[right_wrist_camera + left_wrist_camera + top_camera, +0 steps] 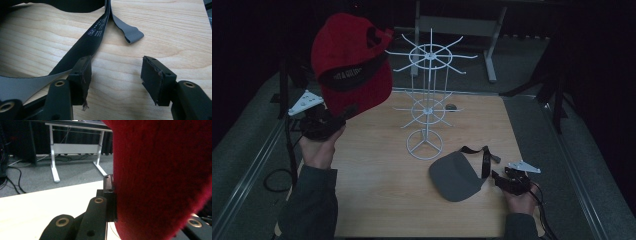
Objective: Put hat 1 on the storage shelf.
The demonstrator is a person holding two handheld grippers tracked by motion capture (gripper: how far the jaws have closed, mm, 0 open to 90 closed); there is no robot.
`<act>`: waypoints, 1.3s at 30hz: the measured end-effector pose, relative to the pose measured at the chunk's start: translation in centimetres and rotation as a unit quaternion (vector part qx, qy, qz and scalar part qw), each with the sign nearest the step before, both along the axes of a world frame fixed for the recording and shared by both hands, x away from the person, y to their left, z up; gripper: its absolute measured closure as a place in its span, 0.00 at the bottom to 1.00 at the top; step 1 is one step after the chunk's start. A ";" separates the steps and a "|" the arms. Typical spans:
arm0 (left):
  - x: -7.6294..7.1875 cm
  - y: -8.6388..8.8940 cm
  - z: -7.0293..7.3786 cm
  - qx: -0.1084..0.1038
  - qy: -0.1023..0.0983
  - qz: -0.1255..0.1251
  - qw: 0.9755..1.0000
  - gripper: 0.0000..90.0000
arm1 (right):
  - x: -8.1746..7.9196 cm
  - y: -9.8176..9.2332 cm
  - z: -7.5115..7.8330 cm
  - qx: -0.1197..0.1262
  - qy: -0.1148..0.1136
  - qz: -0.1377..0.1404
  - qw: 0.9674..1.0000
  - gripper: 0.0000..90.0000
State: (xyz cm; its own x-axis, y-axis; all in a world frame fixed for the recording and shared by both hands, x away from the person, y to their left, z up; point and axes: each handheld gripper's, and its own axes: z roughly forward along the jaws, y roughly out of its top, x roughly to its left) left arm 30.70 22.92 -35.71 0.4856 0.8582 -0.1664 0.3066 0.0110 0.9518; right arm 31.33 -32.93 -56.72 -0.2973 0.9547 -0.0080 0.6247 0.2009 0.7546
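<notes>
The left gripper point(343, 113) is clamping the lower edge of a red cap point(352, 62), with its jaws pressed together on the fabric. The cap is standing raised above this gripper, well clear of the surface point(377, 195), with its dark inner band facing the person. In the left gripper view, the red cap point(160, 177) is lying directly against the one jaw that is visible, and the cloth is covering the other.

A white wire rack point(426, 95) is standing upright on the surface, beside the raised cap and beyond the left gripper. The cap's top edge is sitting close to one of the rack's upper arms; whether they are touching cannot be told.

The right gripper point(501, 178) is resting low over the surface with its jaws standing apart and nothing between them. A grey cap point(457, 176) is lying flat on the surface just beside this gripper, on the side facing the rack. In the right gripper view, the cap's black strap point(85, 47) is running past the outer side of one jaw, touching or nearly touching it, while the grey strap end point(132, 35) is lying just ahead of the open gap. The wood grain of the surface point(120, 72) is showing between the two jaws.
</notes>
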 end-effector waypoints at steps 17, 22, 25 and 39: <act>0.4 -1.1 -4.1 0.017 0.039 0.003 0.999 0.94 | 0.0 0.0 0.0 -0.001 0.000 0.000 1.000 0.46; 0.4 -1.4 -6.0 0.024 0.045 0.007 0.999 0.94 | 0.0 0.0 0.0 -0.001 -0.001 0.000 1.000 0.46; 0.5 -1.8 -7.1 0.036 0.052 0.006 0.998 0.94 | 0.0 0.0 0.0 -0.001 0.000 0.001 1.000 0.46; 0.3 -2.5 -9.0 0.045 0.051 -0.014 0.998 0.87 | 0.0 0.0 0.0 0.000 0.000 0.000 1.000 0.46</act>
State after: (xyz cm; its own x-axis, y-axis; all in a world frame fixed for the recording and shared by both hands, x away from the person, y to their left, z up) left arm 31.01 20.44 -44.69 0.4939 0.8582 -0.1401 0.4017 -0.0823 0.9120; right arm 31.33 -32.92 -56.73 -0.2979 0.9546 -0.0070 0.6252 0.2006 0.7543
